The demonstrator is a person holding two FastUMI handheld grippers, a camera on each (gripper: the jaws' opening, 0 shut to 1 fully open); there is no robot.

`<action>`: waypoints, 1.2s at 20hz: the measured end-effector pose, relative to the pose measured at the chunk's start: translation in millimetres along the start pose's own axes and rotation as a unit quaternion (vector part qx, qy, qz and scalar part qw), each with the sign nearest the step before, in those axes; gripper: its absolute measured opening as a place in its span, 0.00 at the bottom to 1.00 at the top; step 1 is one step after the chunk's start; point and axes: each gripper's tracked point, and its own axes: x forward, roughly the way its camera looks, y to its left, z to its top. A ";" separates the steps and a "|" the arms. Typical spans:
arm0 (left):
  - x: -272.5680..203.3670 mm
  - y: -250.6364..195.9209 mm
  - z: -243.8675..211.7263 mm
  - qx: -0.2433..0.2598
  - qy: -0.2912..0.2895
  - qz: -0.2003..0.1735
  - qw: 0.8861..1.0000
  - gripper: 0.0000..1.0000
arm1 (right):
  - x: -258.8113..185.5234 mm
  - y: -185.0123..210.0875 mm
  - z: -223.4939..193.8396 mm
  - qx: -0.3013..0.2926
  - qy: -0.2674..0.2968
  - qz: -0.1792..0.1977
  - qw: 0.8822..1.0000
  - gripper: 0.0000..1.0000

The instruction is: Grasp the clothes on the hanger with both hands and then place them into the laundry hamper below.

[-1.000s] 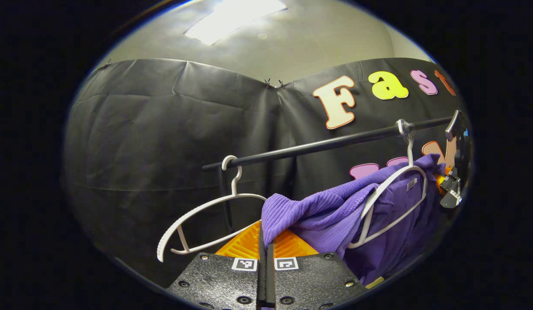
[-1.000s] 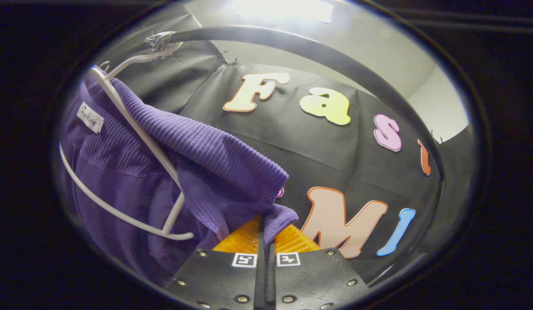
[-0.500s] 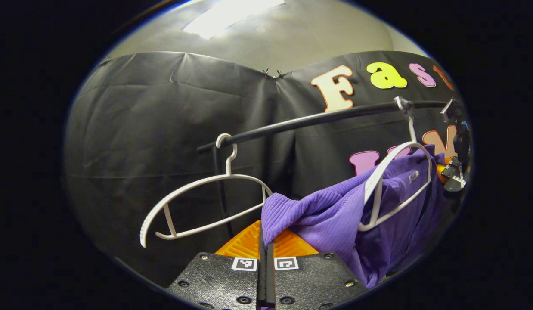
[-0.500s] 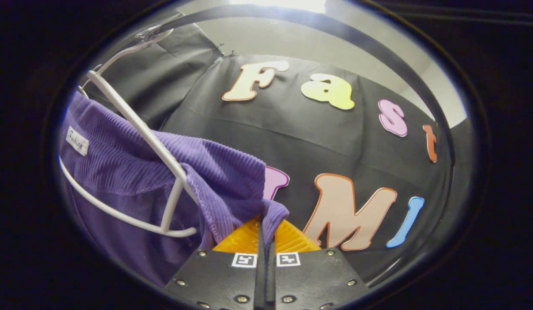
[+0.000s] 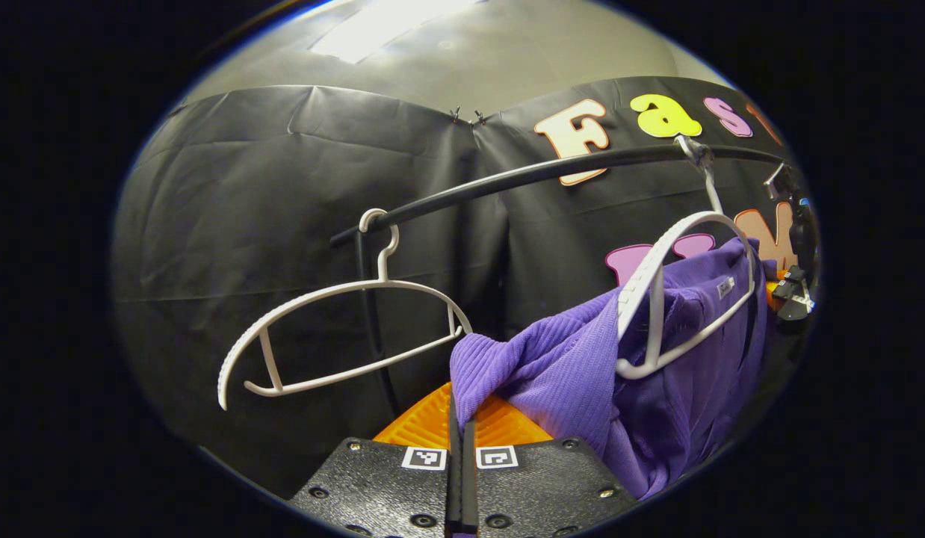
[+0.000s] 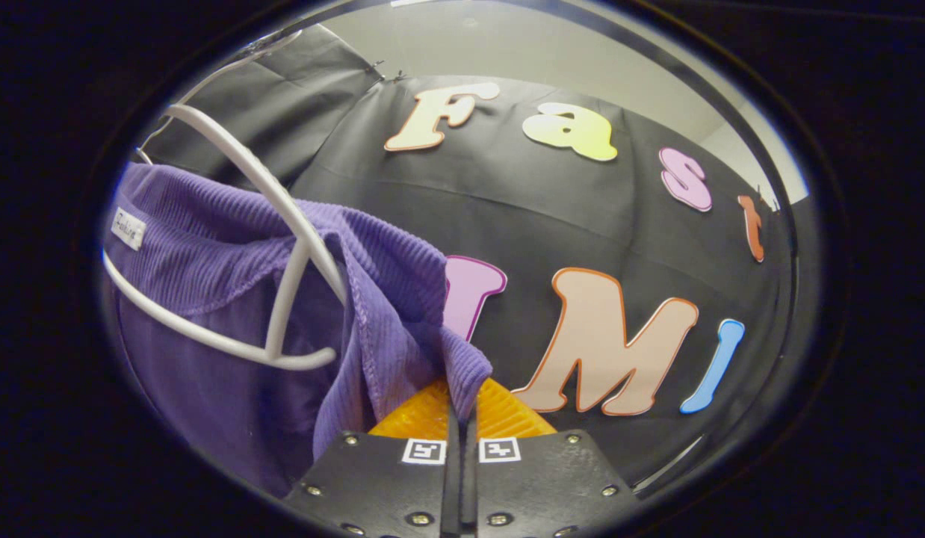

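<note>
Hanging half off the white hanger [image 5: 683,299], the purple garment [image 5: 574,373] is pinched by both closed hand-held grippers, left hand-held gripper [image 5: 460,418] and right hand-held gripper [image 6: 460,415].

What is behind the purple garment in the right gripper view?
Behind the purple garment, a white hanger threads through its folds, with the black booth wall beyond. The right claw is shut on the garment's edge. Whatever lies below it is covered by cloth.
</note>
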 end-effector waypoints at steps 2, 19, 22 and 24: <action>2.5 -1.9 -3.2 0.000 0.003 0.002 1.000 0.02 | 1.3 0.5 -5.0 0.002 0.005 0.003 1.000 0.02; 6.2 0.6 2.8 0.015 -0.006 -0.005 1.000 0.02 | -51.0 51.6 16.5 0.160 -0.013 0.119 0.980 0.54; 4.5 0.4 2.8 0.018 -0.008 -0.007 1.000 0.02 | -49.8 59.6 17.6 0.163 -0.009 0.122 0.979 0.54; 4.6 0.5 3.7 0.017 -0.009 -0.008 1.000 0.00 | -44.2 64.3 13.5 0.163 0.002 0.121 0.979 0.55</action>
